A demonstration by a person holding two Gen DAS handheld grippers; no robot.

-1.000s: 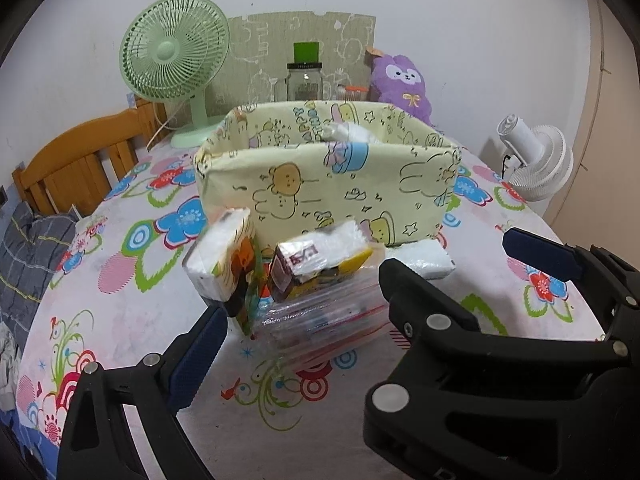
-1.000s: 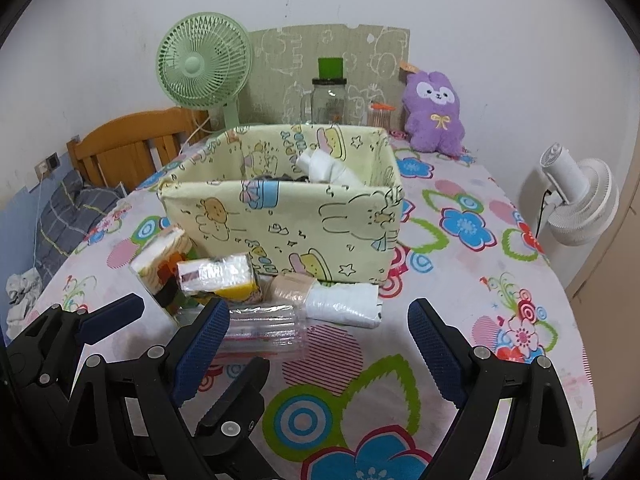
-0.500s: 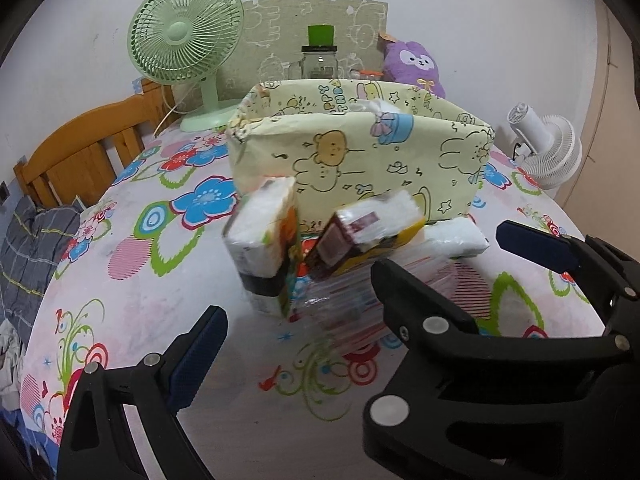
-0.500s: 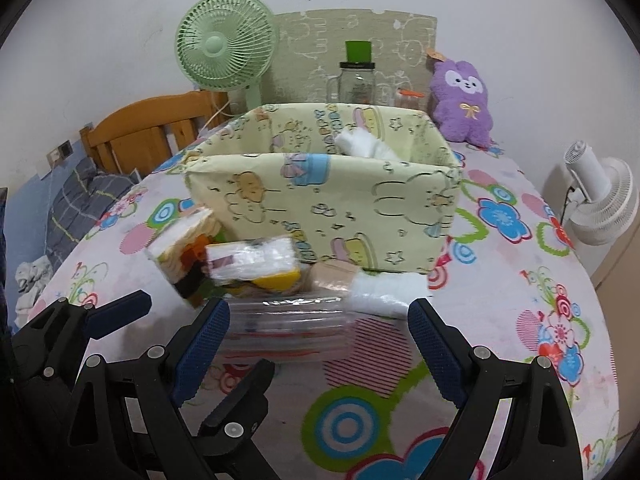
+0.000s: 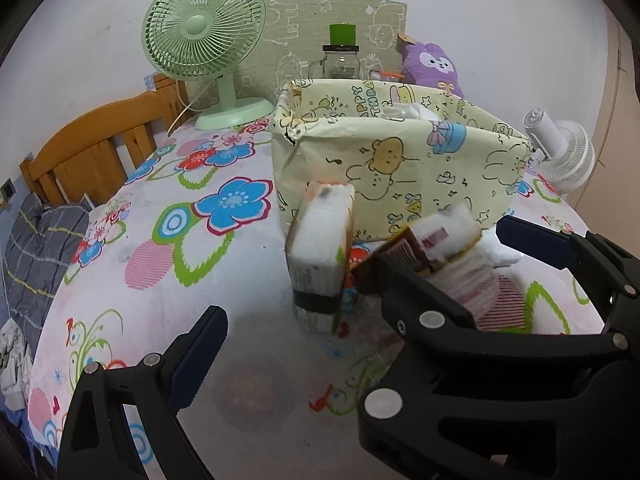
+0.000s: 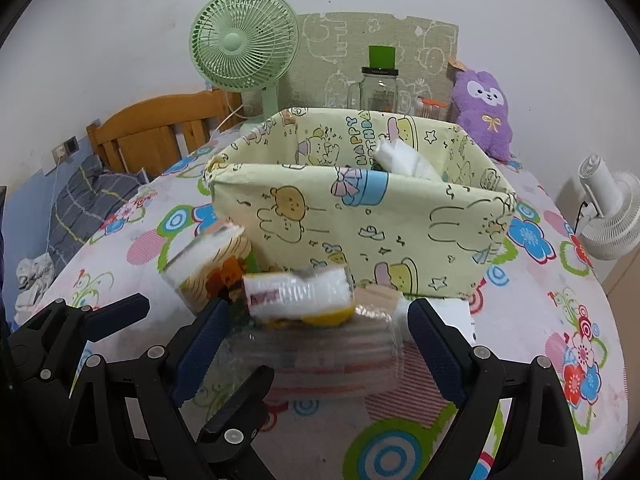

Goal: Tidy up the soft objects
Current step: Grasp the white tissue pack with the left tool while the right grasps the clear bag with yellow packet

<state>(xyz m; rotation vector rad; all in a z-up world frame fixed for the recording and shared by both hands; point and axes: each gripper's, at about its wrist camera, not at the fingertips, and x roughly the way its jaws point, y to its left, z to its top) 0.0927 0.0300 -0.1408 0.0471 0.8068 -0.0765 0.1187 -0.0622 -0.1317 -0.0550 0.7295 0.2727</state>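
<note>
A flowery cloth covers the surface (image 6: 552,280), and a green fan (image 6: 244,40) and a purple plush toy (image 6: 486,112) stand at the back by the white wall. A soft yellow cartoon box (image 6: 360,220) sits in the middle with something white already inside. Just in front of it lie the soft packs in a small heap: a tissue pack (image 5: 322,256) standing on end, a small wrapped pack (image 6: 300,294) and a clear flat pack (image 6: 320,356) under it.

The right gripper (image 6: 316,346) is spread wide, with the clear flat pack between its jaws but not pinched. The left gripper (image 5: 300,320) is spread wide too, with nothing in it.

I think the best way is to go low and slow, center one pack between the jaws, and squeeze gently. Take care not to knock the standing tissue pack over.
</note>
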